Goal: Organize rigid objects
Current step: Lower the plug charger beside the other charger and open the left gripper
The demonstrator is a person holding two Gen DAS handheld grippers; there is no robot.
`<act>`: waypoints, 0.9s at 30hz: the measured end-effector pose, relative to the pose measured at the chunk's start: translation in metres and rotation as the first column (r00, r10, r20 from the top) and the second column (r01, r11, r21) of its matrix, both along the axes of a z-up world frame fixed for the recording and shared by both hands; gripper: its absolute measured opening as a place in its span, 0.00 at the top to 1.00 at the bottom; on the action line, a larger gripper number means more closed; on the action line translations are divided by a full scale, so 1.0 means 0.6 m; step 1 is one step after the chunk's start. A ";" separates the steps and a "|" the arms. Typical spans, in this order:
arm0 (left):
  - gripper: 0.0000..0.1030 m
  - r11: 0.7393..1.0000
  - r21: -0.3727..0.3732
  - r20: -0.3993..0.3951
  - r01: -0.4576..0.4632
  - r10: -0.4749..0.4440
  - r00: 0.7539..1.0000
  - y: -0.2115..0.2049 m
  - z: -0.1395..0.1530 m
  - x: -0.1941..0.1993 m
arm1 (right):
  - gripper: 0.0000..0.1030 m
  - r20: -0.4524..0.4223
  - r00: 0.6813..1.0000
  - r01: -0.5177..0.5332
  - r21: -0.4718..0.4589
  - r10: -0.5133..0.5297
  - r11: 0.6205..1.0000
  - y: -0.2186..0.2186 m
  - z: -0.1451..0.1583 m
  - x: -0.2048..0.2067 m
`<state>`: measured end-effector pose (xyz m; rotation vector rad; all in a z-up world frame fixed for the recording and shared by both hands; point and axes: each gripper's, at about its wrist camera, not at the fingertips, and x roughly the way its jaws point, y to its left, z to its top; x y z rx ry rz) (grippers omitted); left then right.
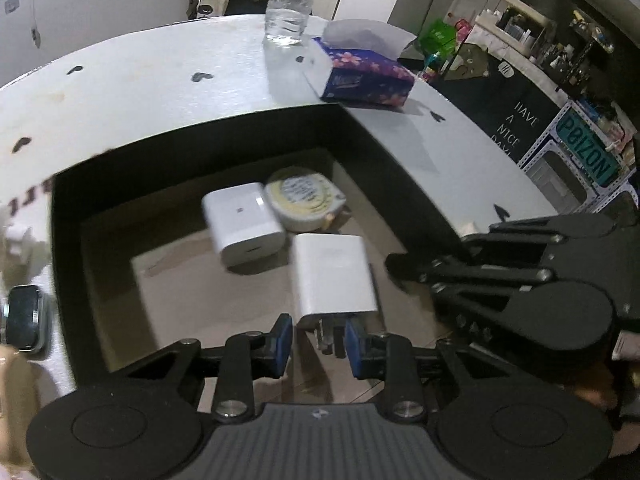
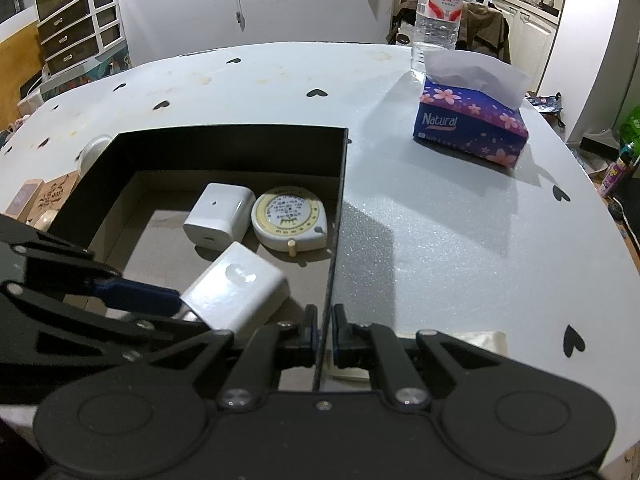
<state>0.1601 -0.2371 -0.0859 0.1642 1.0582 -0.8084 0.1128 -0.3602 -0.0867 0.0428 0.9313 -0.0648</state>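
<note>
Your left claw (image 1: pixel 319 340) was open, the white charger (image 1: pixel 332 278) dropped just ahead; your right claw (image 2: pixel 325 334) pinched the box wall (image 2: pixel 336 216), steadying it.

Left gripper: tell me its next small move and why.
Probably lift the left gripper straight up out of the box: its pads stand clear of the white charger, which lies on the box floor, while the right gripper clamps the box wall.

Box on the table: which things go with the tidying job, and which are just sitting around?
Part of the job:
- black box
- near white charger, between the open left gripper jaws
- far white charger
- round tape measure
- right gripper, shut on the box wall

Just lying about:
- tissue box
- water bottle
- smartwatch
</note>
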 end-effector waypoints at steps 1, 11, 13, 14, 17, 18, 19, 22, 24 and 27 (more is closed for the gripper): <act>0.71 1.000 -0.007 -0.003 -0.002 0.002 1.000 -0.005 0.000 0.000 | 0.93 0.000 1.000 0.000 0.000 0.000 1.000 0.000 0.000 0.000; 0.74 0.997 -0.066 -0.011 -0.033 0.032 0.999 -0.003 -0.005 0.003 | 0.93 0.002 1.000 0.005 0.018 -0.005 1.000 -0.004 0.000 -0.001; 0.73 0.997 -0.071 -0.007 -0.033 0.032 0.999 0.002 -0.001 0.001 | 0.93 0.003 1.000 0.006 0.021 -0.006 1.000 -0.005 0.000 0.000; 0.70 0.997 -0.072 -0.002 -0.034 0.034 0.999 0.005 0.001 0.000 | 0.93 0.003 1.000 0.007 0.023 -0.007 1.000 -0.005 0.000 -0.001; 0.68 0.996 -0.079 0.016 -0.033 0.034 0.999 0.013 0.011 -0.004 | 0.93 0.003 1.000 0.009 0.024 -0.009 1.000 -0.006 0.000 -0.001; 0.68 0.996 -0.082 0.023 -0.031 0.033 0.999 0.016 0.014 -0.005 | 0.93 0.003 1.000 0.009 0.024 -0.009 1.000 -0.006 0.000 -0.001; 0.68 0.996 -0.085 0.031 -0.030 0.033 0.999 0.020 0.018 -0.008 | 0.93 0.003 1.000 0.009 0.024 -0.009 1.000 -0.005 0.000 -0.001; 0.66 0.995 -0.090 0.057 -0.032 0.037 0.998 0.032 0.031 -0.016 | 0.93 0.003 1.000 0.009 0.024 -0.009 1.000 -0.005 0.000 -0.001; 0.60 0.995 -0.090 0.076 -0.037 0.044 0.996 0.042 0.038 -0.022 | 0.93 0.003 1.000 0.009 0.025 -0.009 1.000 -0.005 0.000 -0.001; 0.46 0.995 -0.091 0.107 -0.051 0.061 0.992 0.059 0.049 -0.033 | 0.93 0.003 1.000 0.009 0.025 -0.009 1.000 -0.005 0.000 -0.001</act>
